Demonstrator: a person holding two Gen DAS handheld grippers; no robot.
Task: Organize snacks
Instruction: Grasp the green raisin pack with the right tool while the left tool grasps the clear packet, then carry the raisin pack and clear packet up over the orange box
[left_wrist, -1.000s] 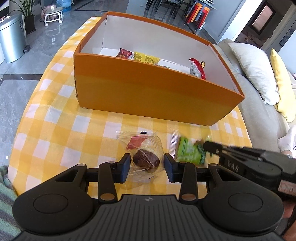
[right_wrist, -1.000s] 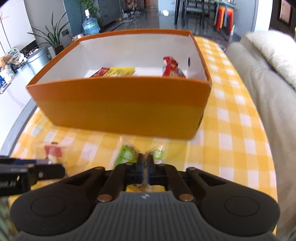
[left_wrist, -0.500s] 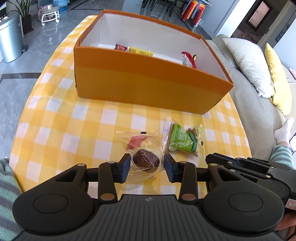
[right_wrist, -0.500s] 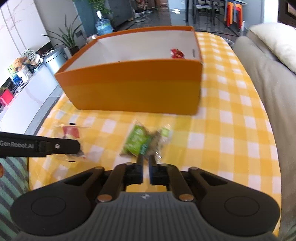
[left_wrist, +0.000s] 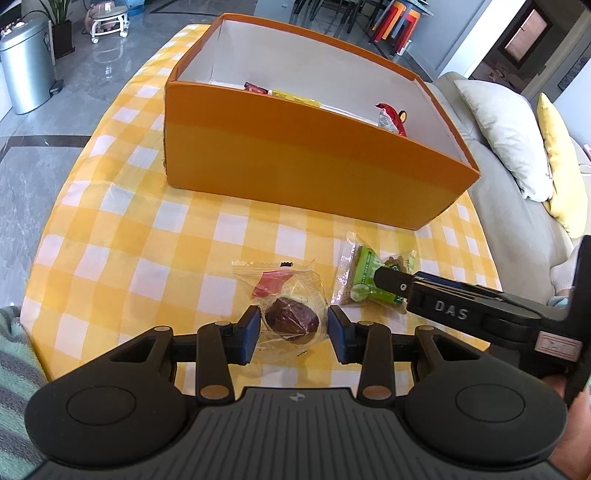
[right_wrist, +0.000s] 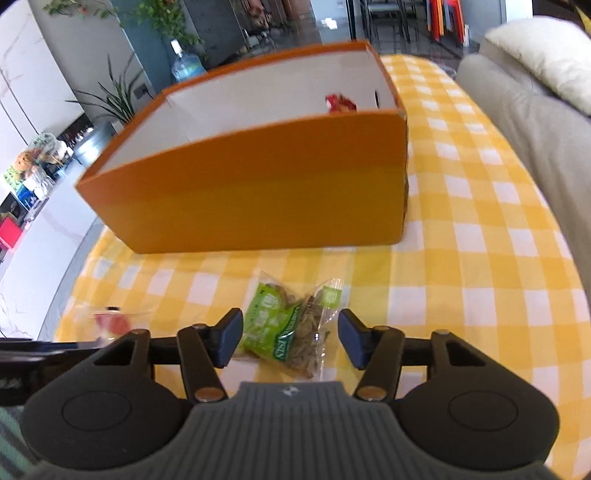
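An orange box (left_wrist: 314, 155) with white inner walls stands on the yellow checked tablecloth (left_wrist: 122, 236). It holds a red packet (left_wrist: 391, 118) and a yellow packet (left_wrist: 291, 96). In front of it my left gripper (left_wrist: 291, 332) is shut on a clear-wrapped brown cake (left_wrist: 291, 319) that rests on the cloth. To its right lies a green snack packet (right_wrist: 288, 328). My right gripper (right_wrist: 290, 334) has its jaws opening around that packet, and the pads stand clear of it. In the left wrist view a right finger (left_wrist: 391, 280) lies over the green packet (left_wrist: 364, 273).
A grey sofa (left_wrist: 517, 206) with white and yellow cushions runs along the table's right side. A metal bin (left_wrist: 22, 70) stands on the floor to the left. The box's front wall (right_wrist: 258, 199) rises just beyond both snacks. The table edge curves close on the left.
My right gripper went from shut to open and came forward, so the green packet now sits between its fingers. The left gripper keeps the same hold on the cake.
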